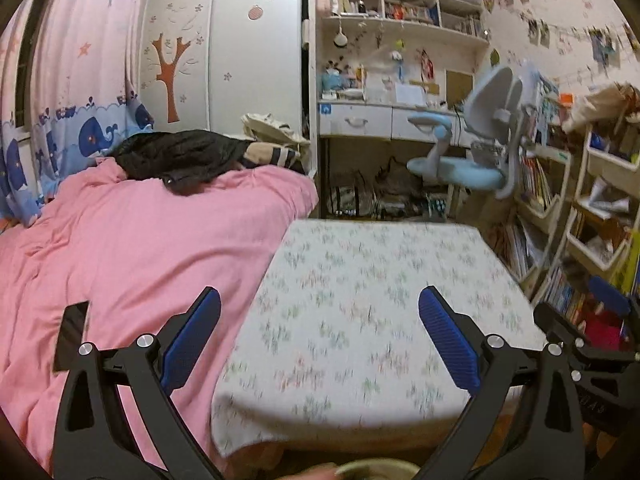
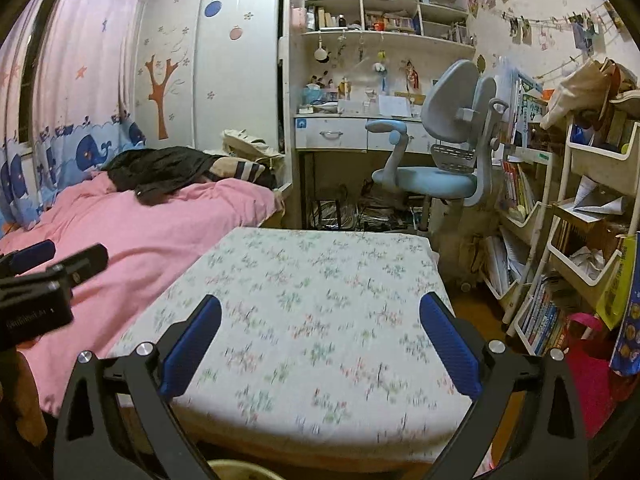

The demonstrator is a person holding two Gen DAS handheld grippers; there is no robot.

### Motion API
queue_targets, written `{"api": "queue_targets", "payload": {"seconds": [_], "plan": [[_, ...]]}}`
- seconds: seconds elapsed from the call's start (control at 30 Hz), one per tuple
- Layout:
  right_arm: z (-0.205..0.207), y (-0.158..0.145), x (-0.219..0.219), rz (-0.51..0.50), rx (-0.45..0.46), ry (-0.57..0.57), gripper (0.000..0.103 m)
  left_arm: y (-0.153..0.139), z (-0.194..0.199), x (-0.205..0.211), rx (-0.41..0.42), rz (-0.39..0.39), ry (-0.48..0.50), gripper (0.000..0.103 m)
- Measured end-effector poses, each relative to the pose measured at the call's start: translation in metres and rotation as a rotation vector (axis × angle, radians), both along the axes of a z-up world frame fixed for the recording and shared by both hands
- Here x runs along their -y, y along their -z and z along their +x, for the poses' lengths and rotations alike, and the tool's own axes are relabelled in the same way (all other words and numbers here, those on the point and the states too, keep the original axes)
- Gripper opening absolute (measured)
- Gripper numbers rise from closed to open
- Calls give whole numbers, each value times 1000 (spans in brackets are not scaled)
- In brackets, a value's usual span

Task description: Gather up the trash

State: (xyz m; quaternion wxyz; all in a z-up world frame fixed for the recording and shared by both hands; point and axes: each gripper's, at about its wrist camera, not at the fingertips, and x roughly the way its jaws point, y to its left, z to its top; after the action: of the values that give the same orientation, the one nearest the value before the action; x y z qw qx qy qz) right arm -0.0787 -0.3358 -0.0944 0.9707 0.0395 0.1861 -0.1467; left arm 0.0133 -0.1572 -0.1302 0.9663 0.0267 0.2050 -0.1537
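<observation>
Both jaws wide apart, nothing held: left hand-held gripper, right hand-held gripper | one floral table | one pink bed | one chair

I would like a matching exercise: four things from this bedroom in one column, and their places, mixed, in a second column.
Things:
1. black garment
2. blue swivel chair
3. phone
4. flowered cloth

Places:
A. covering the low table in front of both open grippers
B. flat on the pink blanket, near the left gripper
C. at the far end of the bed
D. at the desk

Pairs: 1-C, 2-D, 3-B, 4-A
</observation>
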Motion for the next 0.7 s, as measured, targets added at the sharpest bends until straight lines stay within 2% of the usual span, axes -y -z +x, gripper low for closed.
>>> {"api": "queue_targets", "payload": {"seconds": [0.43,0.7], "plan": [[66,-17,30,-16,47,25,95,-22,90,41,66,-31,13,96],[92,-5,46,18,6,38,95,-23,125,59,71,-47,3,96]]}}
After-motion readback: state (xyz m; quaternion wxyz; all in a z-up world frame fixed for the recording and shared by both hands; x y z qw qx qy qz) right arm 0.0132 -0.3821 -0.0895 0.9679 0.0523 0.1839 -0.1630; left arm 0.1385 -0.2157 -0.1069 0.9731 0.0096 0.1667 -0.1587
